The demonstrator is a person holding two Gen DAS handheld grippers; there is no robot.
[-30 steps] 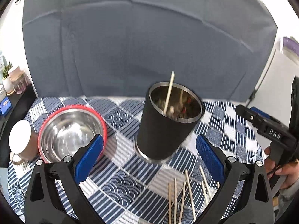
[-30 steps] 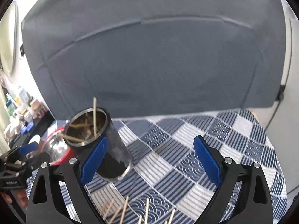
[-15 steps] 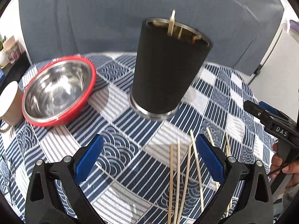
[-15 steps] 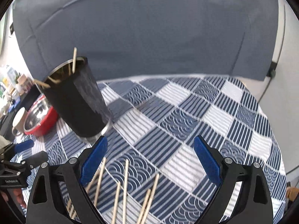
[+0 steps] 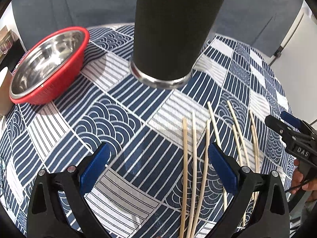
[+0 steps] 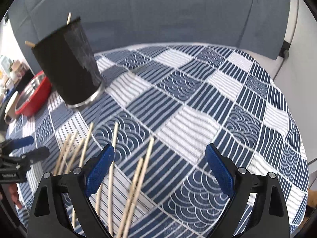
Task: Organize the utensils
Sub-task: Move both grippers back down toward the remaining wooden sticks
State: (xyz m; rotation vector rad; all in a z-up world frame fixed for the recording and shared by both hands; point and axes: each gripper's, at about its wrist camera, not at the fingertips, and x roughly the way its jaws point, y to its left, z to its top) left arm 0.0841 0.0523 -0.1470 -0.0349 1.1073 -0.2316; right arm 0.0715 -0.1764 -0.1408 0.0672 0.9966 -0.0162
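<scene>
Your left claw (image 5: 158, 168) and right claw (image 6: 159, 166) are matt black plastic with ribbed blue pads (image 5: 95, 168). At 12 o'clock from your left claw the cup (image 5: 170, 25) looks matt black, with a polished metal band at its base. At 10 o'clock the bowl (image 5: 47, 59) is glossy steel inside, smooth red plastic outside. The sticks (image 5: 195, 158) look like pale bare wood, and the surface wears a woven, textured cloth (image 6: 198, 123)
</scene>
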